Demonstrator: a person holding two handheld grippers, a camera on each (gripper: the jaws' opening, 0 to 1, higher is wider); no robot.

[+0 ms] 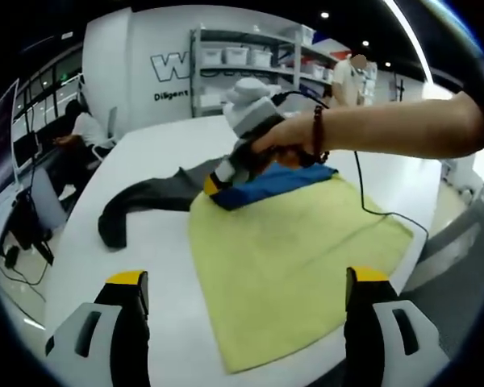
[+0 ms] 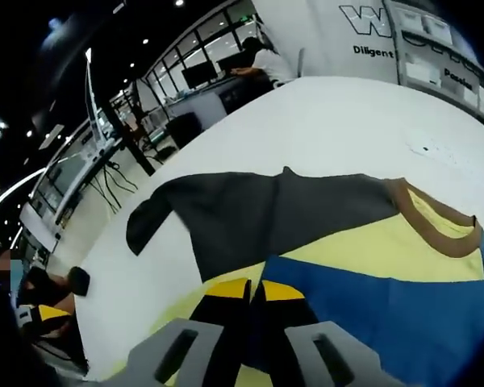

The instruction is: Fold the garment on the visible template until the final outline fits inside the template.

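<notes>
garment [image 2: 290,218]: grey, yellow and blue, lies on white surface [image 1: 161,145], partly over yellow template [image 1: 290,266] | right gripper [image 2: 252,292]: pressed together, pinching blue edge of garment at template's far edge, hand [image 1: 294,141] holds it | left gripper [image 1: 246,294]: spread, above template's near edge, holds nothing | person sits at desk behind
</notes>
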